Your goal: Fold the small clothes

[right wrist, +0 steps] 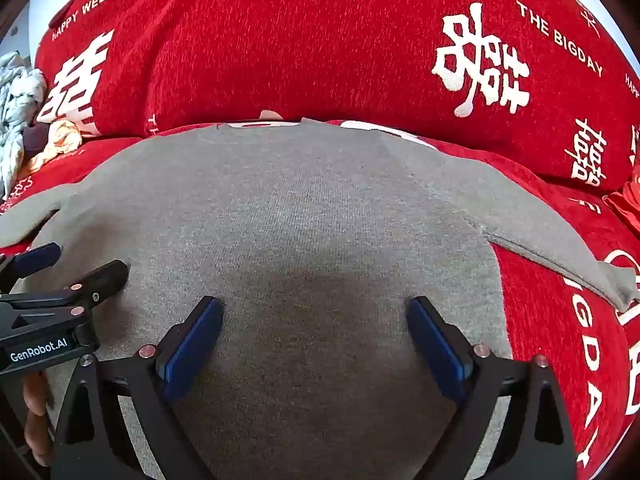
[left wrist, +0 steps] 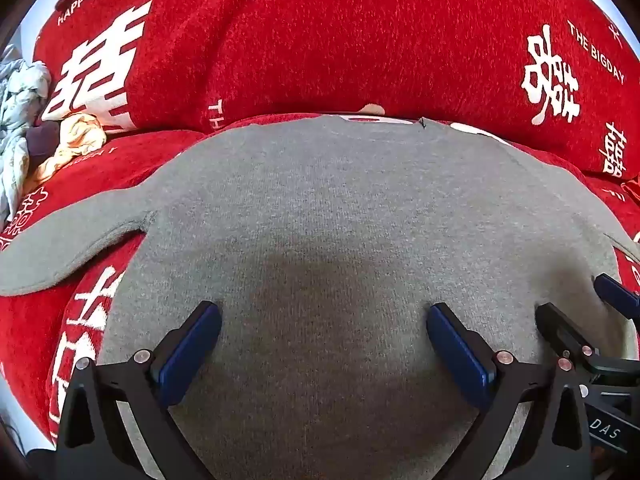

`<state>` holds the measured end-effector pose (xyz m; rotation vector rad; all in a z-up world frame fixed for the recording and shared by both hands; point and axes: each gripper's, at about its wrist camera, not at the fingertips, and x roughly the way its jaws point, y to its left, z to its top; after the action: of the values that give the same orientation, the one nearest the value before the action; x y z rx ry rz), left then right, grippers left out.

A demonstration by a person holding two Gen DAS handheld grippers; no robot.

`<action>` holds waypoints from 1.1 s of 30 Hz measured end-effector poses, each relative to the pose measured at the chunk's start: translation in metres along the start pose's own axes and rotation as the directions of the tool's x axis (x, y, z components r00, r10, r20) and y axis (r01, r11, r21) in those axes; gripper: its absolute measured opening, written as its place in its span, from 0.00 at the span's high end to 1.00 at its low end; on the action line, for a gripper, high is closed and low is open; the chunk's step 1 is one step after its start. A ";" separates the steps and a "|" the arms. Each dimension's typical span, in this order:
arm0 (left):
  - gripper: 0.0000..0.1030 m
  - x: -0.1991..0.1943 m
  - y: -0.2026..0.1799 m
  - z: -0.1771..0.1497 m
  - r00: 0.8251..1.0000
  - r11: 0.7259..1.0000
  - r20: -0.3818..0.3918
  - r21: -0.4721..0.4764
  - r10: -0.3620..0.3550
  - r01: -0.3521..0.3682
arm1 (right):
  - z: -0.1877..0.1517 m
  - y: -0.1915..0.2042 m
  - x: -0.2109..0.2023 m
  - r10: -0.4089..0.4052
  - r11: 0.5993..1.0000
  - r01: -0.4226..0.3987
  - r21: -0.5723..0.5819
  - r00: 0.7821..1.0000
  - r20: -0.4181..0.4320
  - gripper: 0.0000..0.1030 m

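Your left gripper [left wrist: 322, 322] and right gripper [right wrist: 314, 316] hover side by side, jaws wide and empty. A grey sweater [left wrist: 320, 208] lies flat beneath them on the red sofa cover [left wrist: 360, 40].

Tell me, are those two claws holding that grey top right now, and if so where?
Nothing is held. The left gripper and the right gripper both stand wide open above the grey top, which lies spread flat on the red cover.
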<state>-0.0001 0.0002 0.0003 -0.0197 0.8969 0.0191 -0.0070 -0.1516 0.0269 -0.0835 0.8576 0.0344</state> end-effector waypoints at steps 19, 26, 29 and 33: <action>0.00 -0.005 -0.004 0.000 0.999 0.999 0.001 -0.018 0.048 -0.048 | 0.004 0.003 0.002 0.007 1.000 -0.007 -0.003 1.000 -0.024 0.03; 0.00 -0.002 -0.002 0.003 0.999 0.999 -0.008 -0.022 0.041 -0.042 | 0.003 0.003 0.004 0.006 1.000 -0.006 -0.002 0.999 -0.037 0.02; 0.00 -0.001 -0.002 0.004 0.999 0.999 -0.018 -0.028 0.043 -0.044 | 0.005 0.002 0.005 0.006 1.000 -0.006 -0.004 0.998 -0.056 0.02; 0.00 0.000 -0.003 0.006 0.998 0.998 -0.032 -0.019 0.051 -0.052 | 0.007 0.001 0.008 0.011 1.000 -0.012 -0.007 0.996 -0.088 0.01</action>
<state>0.0046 -0.0026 0.0044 -0.0152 0.9286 0.0757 0.0035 -0.1503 0.0251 -0.0879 0.9457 0.0449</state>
